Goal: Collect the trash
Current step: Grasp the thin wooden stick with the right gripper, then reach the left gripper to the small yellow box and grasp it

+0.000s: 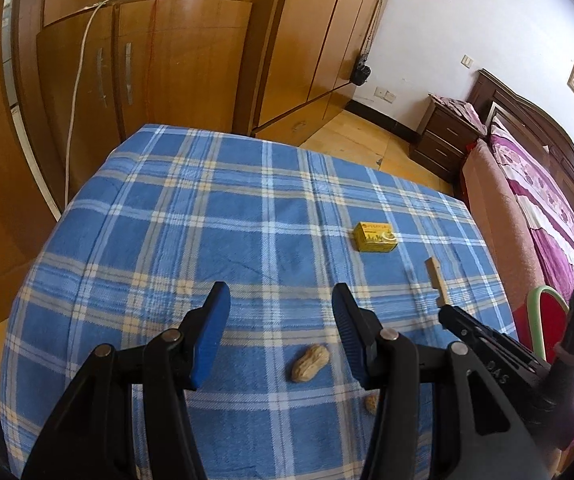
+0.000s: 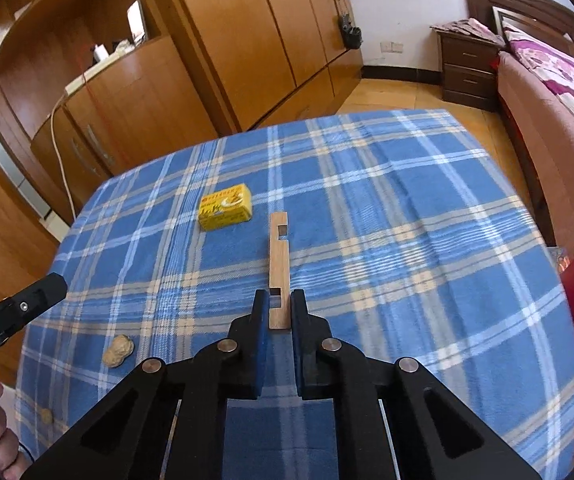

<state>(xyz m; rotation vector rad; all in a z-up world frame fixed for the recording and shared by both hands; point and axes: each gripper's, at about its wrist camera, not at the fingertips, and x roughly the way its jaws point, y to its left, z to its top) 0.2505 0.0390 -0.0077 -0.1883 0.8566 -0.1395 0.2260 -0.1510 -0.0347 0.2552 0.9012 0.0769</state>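
A blue plaid cloth (image 1: 207, 220) covers the table. My left gripper (image 1: 281, 304) is open above a peanut (image 1: 310, 363) that lies between its fingers; a smaller shell piece (image 1: 371, 403) lies just right. A yellow box (image 1: 375, 236) sits farther off. My right gripper (image 2: 279, 300) is shut on the near end of a notched wooden strip (image 2: 278, 256), which points away over the cloth (image 2: 407, 240). In the right wrist view the yellow box (image 2: 226, 207) is left of the strip, the peanut (image 2: 118, 351) at lower left. The right gripper (image 1: 445, 312) and strip (image 1: 436, 280) also show in the left wrist view.
A red bin with a green rim (image 1: 543, 320) stands off the table's right side. Wooden wardrobes (image 1: 147, 60) stand behind the table, a bed (image 1: 535, 184) and nightstand (image 1: 443, 136) to the right. The left gripper's tip (image 2: 43, 292) enters the right wrist view at left.
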